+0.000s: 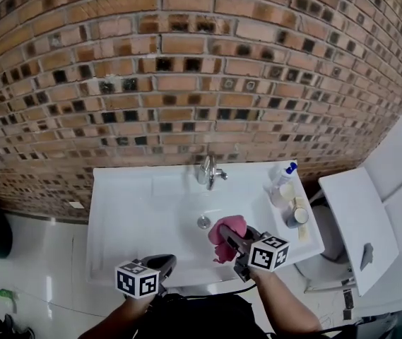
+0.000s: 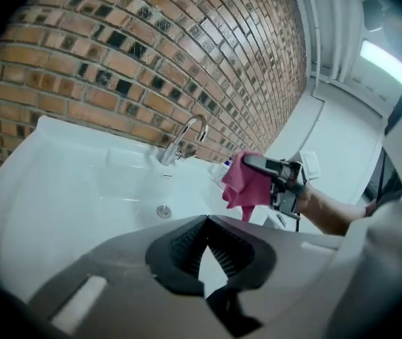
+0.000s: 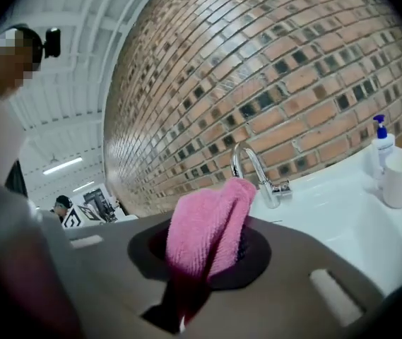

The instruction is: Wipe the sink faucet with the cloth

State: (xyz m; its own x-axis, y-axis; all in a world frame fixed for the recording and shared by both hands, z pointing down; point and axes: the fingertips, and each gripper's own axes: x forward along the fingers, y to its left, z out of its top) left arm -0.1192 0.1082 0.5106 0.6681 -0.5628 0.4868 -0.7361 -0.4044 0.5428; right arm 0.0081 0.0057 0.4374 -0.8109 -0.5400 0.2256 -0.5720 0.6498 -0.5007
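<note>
Clamping cloth (image 1: 230,224) above sink basin (image 1: 151,210), R hand-held gripper (image 1: 225,236).

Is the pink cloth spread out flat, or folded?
Folded: the pink cloth is doubled over and bunched, pinched between the jaws of the right gripper.

Brick wall (image 1: 186,69), blue-top pump btl (image 3: 382,147), white cup (image 3: 398,180) just beside it

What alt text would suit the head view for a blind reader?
The right gripper holds a pink cloth over a white sink, short of the faucet; the left gripper hovers empty at the sink's front edge, brick wall behind.
</note>
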